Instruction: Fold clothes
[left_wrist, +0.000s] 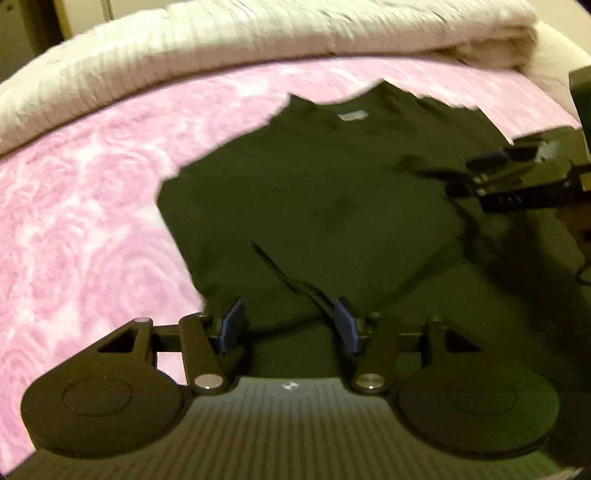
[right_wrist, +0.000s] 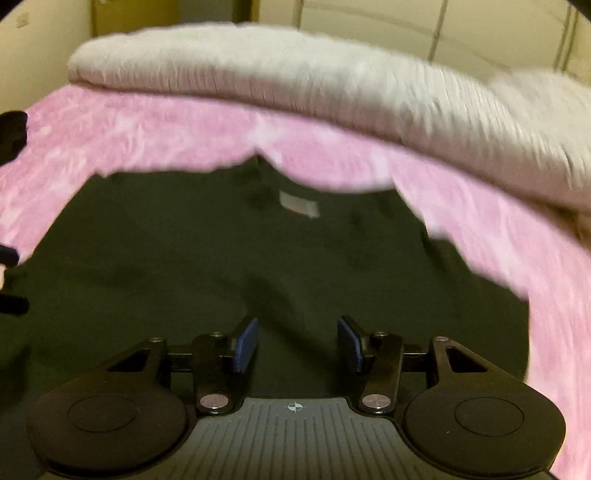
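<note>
A dark T-shirt (left_wrist: 314, 192) lies flat on the pink blanket, its collar with a pale neck label (left_wrist: 352, 116) pointing away from me. In the left wrist view my left gripper (left_wrist: 290, 323) hovers open over the shirt's near hem, with nothing between its blue pads (left_wrist: 233, 325). My right gripper (left_wrist: 458, 177) reaches in from the right over the shirt's right side. In the right wrist view the shirt (right_wrist: 221, 266) fills the middle, its label (right_wrist: 299, 205) ahead. There my right gripper (right_wrist: 297, 341) stands open above the cloth, holding nothing. Both views are motion-blurred.
A pink rose-patterned blanket (left_wrist: 81, 206) covers the bed under the shirt. A folded white ribbed blanket (left_wrist: 229, 40) lies along the far edge, also seen as the white blanket (right_wrist: 295, 70) in the right wrist view. Cream walls stand behind it.
</note>
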